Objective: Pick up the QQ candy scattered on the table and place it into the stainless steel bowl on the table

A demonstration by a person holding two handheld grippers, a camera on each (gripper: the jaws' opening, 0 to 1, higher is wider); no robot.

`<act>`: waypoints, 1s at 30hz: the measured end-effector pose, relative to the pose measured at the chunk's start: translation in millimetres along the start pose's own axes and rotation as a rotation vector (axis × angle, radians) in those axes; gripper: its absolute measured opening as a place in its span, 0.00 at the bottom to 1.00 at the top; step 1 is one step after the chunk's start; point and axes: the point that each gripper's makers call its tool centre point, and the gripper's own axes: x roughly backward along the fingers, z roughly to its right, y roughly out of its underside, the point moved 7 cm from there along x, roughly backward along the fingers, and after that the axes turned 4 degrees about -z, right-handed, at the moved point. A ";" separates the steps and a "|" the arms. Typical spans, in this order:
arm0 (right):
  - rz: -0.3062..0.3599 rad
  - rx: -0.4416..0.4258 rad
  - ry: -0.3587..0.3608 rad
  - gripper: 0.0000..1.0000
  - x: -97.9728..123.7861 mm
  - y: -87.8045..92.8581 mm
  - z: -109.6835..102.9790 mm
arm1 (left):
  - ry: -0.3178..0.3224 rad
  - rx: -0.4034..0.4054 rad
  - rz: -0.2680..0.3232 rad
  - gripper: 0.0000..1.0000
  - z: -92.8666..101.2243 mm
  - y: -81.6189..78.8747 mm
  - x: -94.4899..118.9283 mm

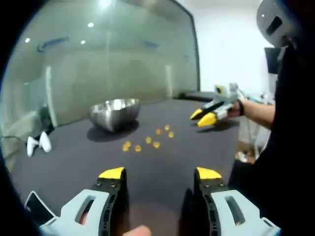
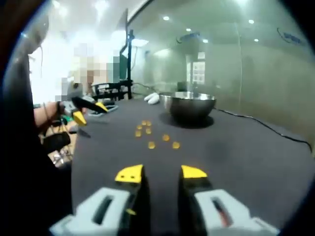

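Several small orange-yellow QQ candies (image 1: 147, 140) lie scattered on the dark table (image 1: 162, 162), just in front of a stainless steel bowl (image 1: 114, 113). My left gripper (image 1: 160, 173) hovers over the near table, open and holding nothing. Across the candies, the right gripper (image 1: 203, 117) is held by a hand, its yellow tips apart. In the right gripper view, the candies (image 2: 150, 133) lie ahead of my open, bare right gripper (image 2: 161, 172). The bowl (image 2: 188, 105) stands beyond them. The left gripper (image 2: 88, 112) shows at the left, open.
Two white objects (image 1: 38, 143) lie near the table's far edge beside the bowl, white objects (image 2: 152, 98) in the other view. A dark cable (image 2: 266, 125) runs along the table by the glass wall (image 1: 98, 59). A person's dark clothing (image 1: 290, 147) borders the table.
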 end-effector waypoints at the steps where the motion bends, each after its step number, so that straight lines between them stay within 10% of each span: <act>1: 0.001 -0.002 -0.001 0.28 0.1 -0.1 0.0 | 0.000 0.001 0.000 0.56 -0.2 -0.1 -0.3; 30: -0.024 0.001 0.008 0.27 -5.1 4.0 6.0 | -0.019 -0.007 -0.015 0.54 -3.4 -2.0 -2.3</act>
